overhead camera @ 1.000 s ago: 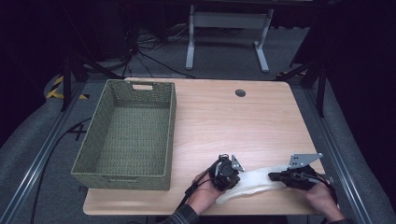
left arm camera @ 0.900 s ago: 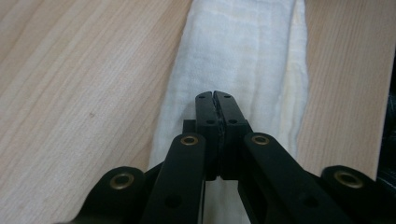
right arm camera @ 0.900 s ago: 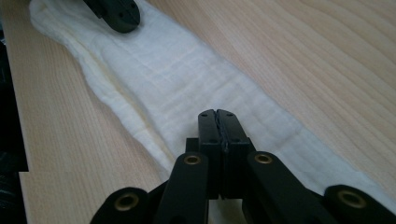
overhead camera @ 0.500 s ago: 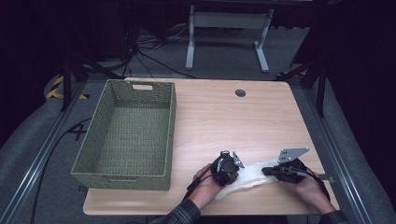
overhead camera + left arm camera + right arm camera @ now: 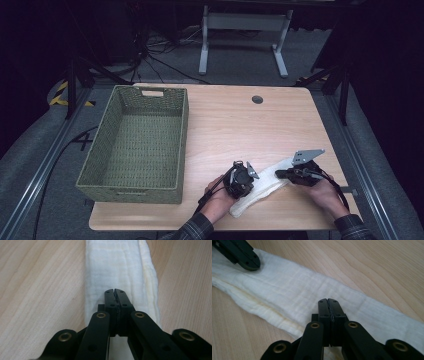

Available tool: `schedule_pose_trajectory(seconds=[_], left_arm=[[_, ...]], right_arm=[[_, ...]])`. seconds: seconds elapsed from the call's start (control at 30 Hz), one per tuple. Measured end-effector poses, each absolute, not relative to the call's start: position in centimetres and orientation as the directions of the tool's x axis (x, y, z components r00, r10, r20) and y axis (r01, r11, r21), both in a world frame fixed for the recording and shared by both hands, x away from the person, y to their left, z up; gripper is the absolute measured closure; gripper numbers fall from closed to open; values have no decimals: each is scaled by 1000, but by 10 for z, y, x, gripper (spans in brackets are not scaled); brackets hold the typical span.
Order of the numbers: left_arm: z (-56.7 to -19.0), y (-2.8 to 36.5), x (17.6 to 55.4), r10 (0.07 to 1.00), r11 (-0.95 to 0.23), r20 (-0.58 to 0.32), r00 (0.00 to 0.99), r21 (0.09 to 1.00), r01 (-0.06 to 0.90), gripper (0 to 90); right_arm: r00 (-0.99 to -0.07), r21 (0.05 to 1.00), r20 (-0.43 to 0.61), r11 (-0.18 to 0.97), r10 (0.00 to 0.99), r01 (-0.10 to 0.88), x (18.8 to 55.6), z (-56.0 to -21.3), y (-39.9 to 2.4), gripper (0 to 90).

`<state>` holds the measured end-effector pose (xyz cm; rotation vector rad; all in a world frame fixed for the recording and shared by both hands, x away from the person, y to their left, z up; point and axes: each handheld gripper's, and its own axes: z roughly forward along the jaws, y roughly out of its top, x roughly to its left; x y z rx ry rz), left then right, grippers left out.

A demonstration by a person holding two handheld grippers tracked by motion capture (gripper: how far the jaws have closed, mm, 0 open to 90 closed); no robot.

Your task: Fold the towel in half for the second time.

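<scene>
High view: a wooden table (image 5: 240,125) seen from above, with a green woven basket (image 5: 137,145) standing empty on its left half. Near the front right edge, a long folded white cloth (image 5: 265,186) lying flat on the wood, running diagonally from near the front edge up toward the right. Left gripper (image 5: 239,181) held low over the cloth's nearer end, right gripper (image 5: 290,175) low over the farther end, each in one of the person's hands, plaid sleeves entering from the bottom.

Left gripper view: looking along two black jaws pressed together tip to tip, no gap between them, with no fabric seen between them. Tips poised over or resting on the middle of the white strip (image 5: 117,270); cannot tell whether touching. Cloth stretching away up the frame, with a layered, slightly yellowish folded edge along its right side.

Right gripper view: again both jaws closed flat against each other, gripping nothing visible, tips over the strip (image 5: 294,297) near its layered edge. Tip of the left gripper (image 5: 247,260) at the top left, resting on or just above the same cloth.

Handling, as a judgement: light, soft, limp gauzy fabric, not fragile, likely to sag and unfold if lifted from one point. Best taken at the two ends, or along the thicker layered edge, pinching through all layers.
</scene>
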<state>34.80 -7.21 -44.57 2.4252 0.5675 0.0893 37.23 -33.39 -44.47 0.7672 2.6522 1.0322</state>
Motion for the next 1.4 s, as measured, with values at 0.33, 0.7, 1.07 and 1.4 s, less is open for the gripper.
schedule_pose_trajectory(seconds=[0.33,0.7,1.07,1.4], left_arm=[[-445,-68,372,468,-676,-68,881,615,406,893],[-453,-68,371,458,-687,-82,885,599,411,893],[-454,-61,356,450,-688,-97,888,596,414,891],[-453,-64,348,420,-705,-86,903,597,384,886]], right_arm=[[-849,710,30,587,527,389,346,-437,-341,898],[-854,662,60,620,517,422,350,-450,-335,898],[-842,666,65,605,535,436,368,-451,-328,898],[-838,672,54,601,543,433,386,-452,-318,898]])
